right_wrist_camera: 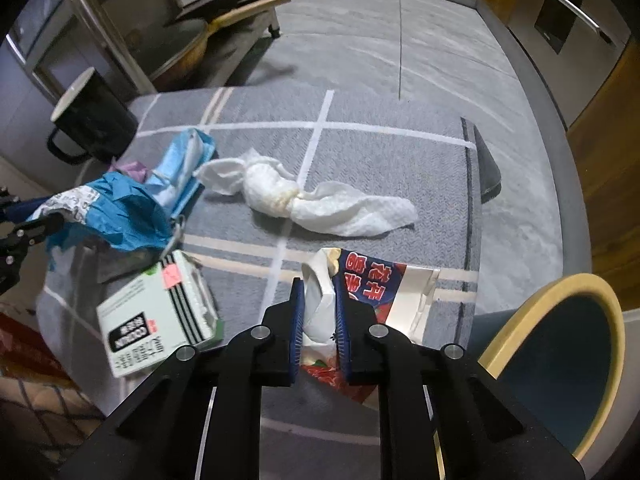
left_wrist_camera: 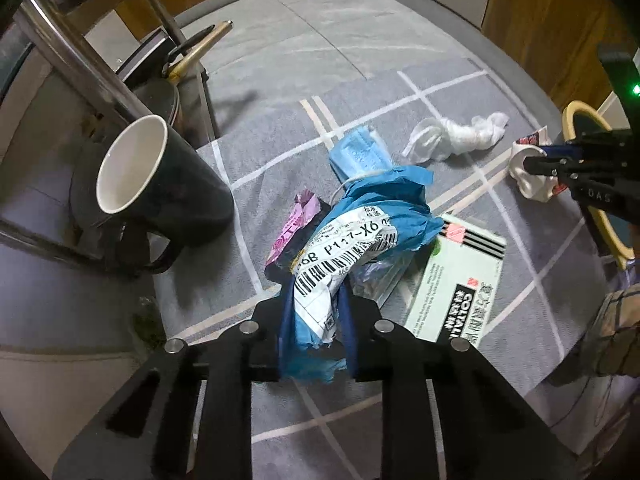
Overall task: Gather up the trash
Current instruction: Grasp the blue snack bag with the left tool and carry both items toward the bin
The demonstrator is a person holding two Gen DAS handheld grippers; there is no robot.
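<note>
A grey surface (right_wrist_camera: 360, 148) with pale crossing stripes carries all the litter, and a round-backed chair (right_wrist_camera: 560, 360) with a light wooden rim stands at its near right edge in the right wrist view. At the far left of the surface a black mug (left_wrist_camera: 168, 184) with a white inside stands upright, just in front of a metal rack (left_wrist_camera: 80, 60) that holds dark pans. Near the middle lies a white and green carton (left_wrist_camera: 456, 284) printed with black bars, flat on its side. Partly on top of it sits a crumpled blue courier bag (left_wrist_camera: 360, 240) with a barcode label; the left hand-held gripper (left_wrist_camera: 316, 320) is clenched on the near end of this bag, its blue pads pressing both sides. Just behind the bag lies a light blue face mask (left_wrist_camera: 356, 152), and a pink wrapper (left_wrist_camera: 296, 224) pokes out at the bag's left side. Farther right a twisted white paper towel (right_wrist_camera: 312, 200) lies by itself, apart from both grippers. At the near right edge of the surface the right hand-held gripper (right_wrist_camera: 320, 320) is clenched on the white crumpled end of a red and blue snack wrapper (right_wrist_camera: 372, 284), whose printed part spreads to the right of the pads.
</note>
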